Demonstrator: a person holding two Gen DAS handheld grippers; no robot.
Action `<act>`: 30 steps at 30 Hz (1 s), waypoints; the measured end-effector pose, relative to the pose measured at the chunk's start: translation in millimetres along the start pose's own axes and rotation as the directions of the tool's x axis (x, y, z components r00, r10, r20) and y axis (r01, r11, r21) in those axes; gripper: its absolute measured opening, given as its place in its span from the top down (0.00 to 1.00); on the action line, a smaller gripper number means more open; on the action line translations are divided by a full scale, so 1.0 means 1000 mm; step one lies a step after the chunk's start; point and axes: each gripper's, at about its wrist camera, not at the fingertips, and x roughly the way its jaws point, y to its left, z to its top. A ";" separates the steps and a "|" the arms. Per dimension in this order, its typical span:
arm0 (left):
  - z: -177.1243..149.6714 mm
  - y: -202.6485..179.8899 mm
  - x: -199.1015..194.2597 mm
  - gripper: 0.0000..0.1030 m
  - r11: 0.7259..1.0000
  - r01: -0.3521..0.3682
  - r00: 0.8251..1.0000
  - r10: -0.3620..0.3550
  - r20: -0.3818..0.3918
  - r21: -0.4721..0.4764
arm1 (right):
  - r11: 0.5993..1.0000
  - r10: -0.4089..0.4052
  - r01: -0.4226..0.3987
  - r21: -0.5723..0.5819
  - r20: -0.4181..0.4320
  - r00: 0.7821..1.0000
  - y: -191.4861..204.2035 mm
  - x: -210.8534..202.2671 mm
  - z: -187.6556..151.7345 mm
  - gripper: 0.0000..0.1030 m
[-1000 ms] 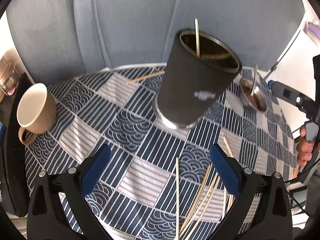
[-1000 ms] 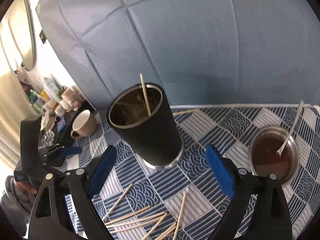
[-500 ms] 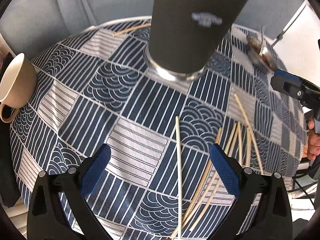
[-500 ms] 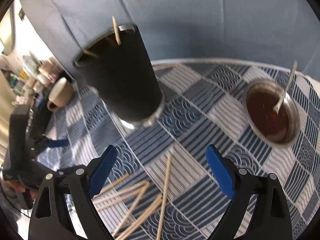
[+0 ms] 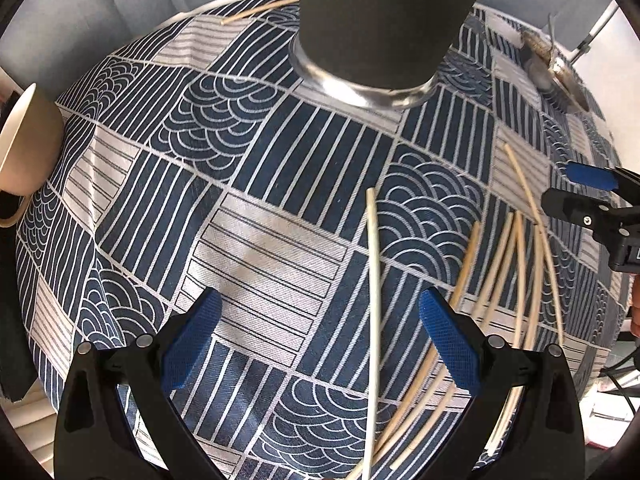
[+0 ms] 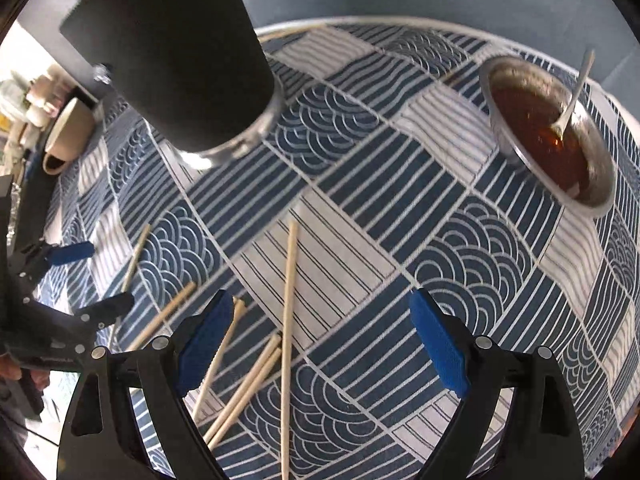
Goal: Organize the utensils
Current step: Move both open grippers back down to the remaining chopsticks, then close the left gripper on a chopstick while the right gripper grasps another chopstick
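Left tongs hang open over one pale chopstick lying on the patterned counter before the black tumbler; right tongs gape above scattered chopsticks. Light, stiff and thin, they likely suit a mid-shaft pinch.

You get no readable text here. The black tumbler shows only plain matte wall in both views, with no logo or print in sight. The blue patterned tablecloth carries waves and stripes but no letters or numbers. The cream mug and the metal bowl are both unmarked. The bottles and clutter at the far left edge of your right wrist view are too small and blurred to read.
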 end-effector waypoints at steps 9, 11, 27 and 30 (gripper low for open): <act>-0.001 -0.014 0.012 0.04 0.998 -0.058 0.998 0.058 -0.038 0.020 | 0.996 -0.083 0.082 -0.016 -0.058 0.995 0.003 0.017 -0.005 0.16; -0.001 -0.013 0.013 0.04 0.998 -0.060 0.997 0.061 -0.055 0.013 | 0.989 -0.129 0.124 -0.082 -0.048 0.991 0.013 0.020 -0.008 0.18; -0.007 0.002 -0.006 0.90 0.999 -0.021 0.996 0.023 -0.081 0.026 | 0.994 -0.063 0.058 -0.090 -0.056 0.996 -0.009 0.008 -0.010 0.93; -0.012 0.017 -0.008 0.95 1.000 0.016 0.995 -0.018 -0.094 -0.021 | 0.999 0.000 -0.003 -0.037 -0.076 0.997 -0.021 0.007 -0.010 0.95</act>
